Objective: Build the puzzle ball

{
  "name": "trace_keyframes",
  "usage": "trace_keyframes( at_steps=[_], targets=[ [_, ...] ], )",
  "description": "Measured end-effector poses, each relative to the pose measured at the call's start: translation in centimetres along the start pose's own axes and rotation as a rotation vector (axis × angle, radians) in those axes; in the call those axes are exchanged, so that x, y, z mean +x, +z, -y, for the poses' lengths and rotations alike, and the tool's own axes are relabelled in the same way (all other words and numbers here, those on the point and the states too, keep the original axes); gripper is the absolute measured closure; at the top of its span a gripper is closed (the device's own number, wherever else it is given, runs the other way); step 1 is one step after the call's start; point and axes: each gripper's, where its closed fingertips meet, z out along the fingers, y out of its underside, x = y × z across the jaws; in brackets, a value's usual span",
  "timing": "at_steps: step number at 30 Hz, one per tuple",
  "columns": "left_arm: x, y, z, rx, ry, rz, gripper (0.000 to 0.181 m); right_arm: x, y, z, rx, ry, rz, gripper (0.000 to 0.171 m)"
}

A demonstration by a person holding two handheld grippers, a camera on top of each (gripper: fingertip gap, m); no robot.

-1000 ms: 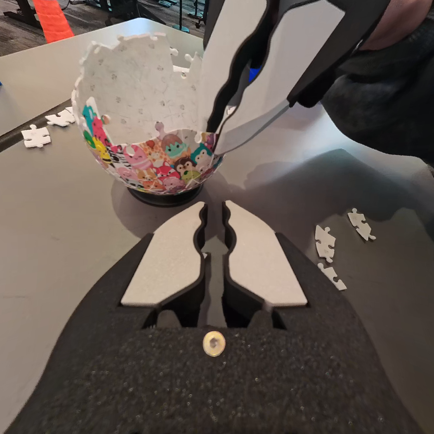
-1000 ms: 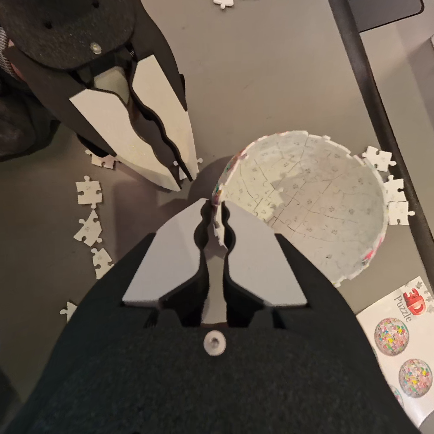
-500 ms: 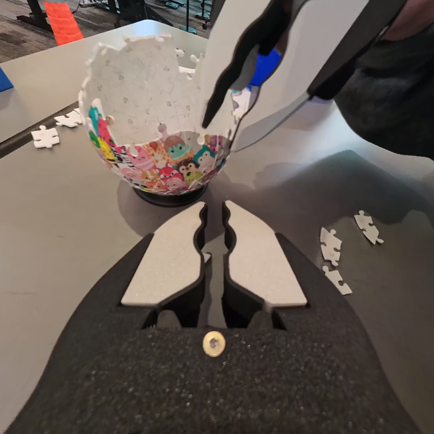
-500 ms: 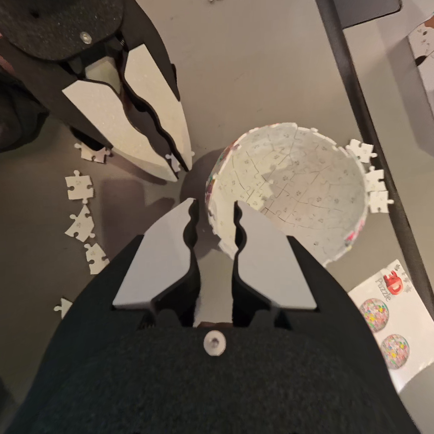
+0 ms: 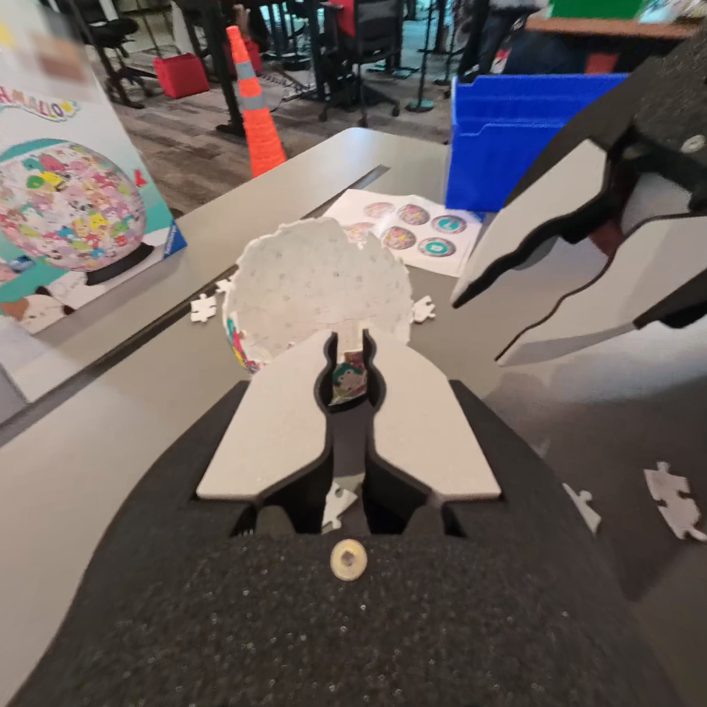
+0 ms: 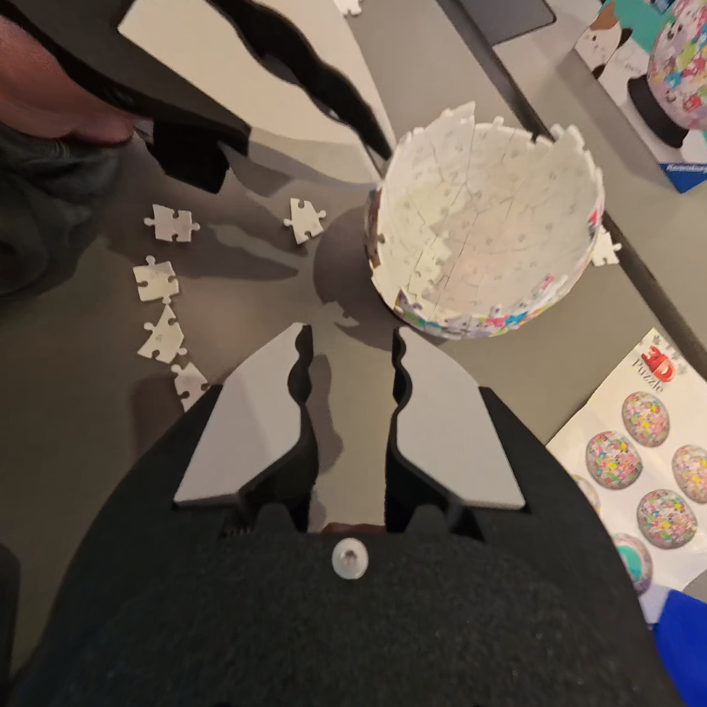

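Note:
The half-built puzzle ball (image 5: 317, 275) is a white-lined bowl with a colourful outside, and it sits on the grey table. It also shows in the right wrist view (image 6: 478, 229). My left gripper (image 5: 348, 336) reaches over the ball's near rim. Its fingers are closed to a narrow gap, with the coloured wall between them. From the right wrist view it (image 6: 377, 155) meets the rim's upper left. My right gripper (image 6: 350, 340) is wide open and empty, just short of the ball. It also shows in the left wrist view (image 5: 476, 331).
Several loose white pieces (image 6: 155, 281) lie left of the ball, more (image 5: 673, 497) by my left gripper. The puzzle box (image 5: 76, 214) stands at the left, a printed leaflet (image 5: 413, 229) behind the ball, a blue bin (image 5: 516, 134) beyond. A dark table seam (image 6: 535, 114) passes behind the ball. There is about 8 centimetres between the tips of the two grippers.
My right gripper let go of the ball's rim, opened wide and drew back. My left gripper moved in onto the near rim, and the ball's opening now tilts toward it.

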Motion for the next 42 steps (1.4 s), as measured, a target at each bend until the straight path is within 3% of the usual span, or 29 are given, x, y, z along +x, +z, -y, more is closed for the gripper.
trace_keyframes(
  at_steps=[10, 27, 34, 42],
  targets=[
    [0.2, 1.0, -0.9, -0.06, -0.054, 0.19, 0.181, -0.8, 0.1, -1.0, 0.027, 0.028, 0.055, 0.132],
    [0.2, 1.0, -4.3, -0.142, -0.058, 0.202, 0.181, -1.1, -0.5, -0.3, 0.041, -0.029, 0.033, 0.129],
    [1.2, 0.3, -1.8, -0.075, 0.004, 0.194, 0.181, -1.3, -0.5, -0.3, 0.027, -0.034, 0.025, 0.129],
    [1.1, 1.4, -2.8, -0.119, 0.01, 0.194, 0.181, -1.8, 0.1, -0.9, 0.007, -0.042, 0.03, 0.129]
  ],
)
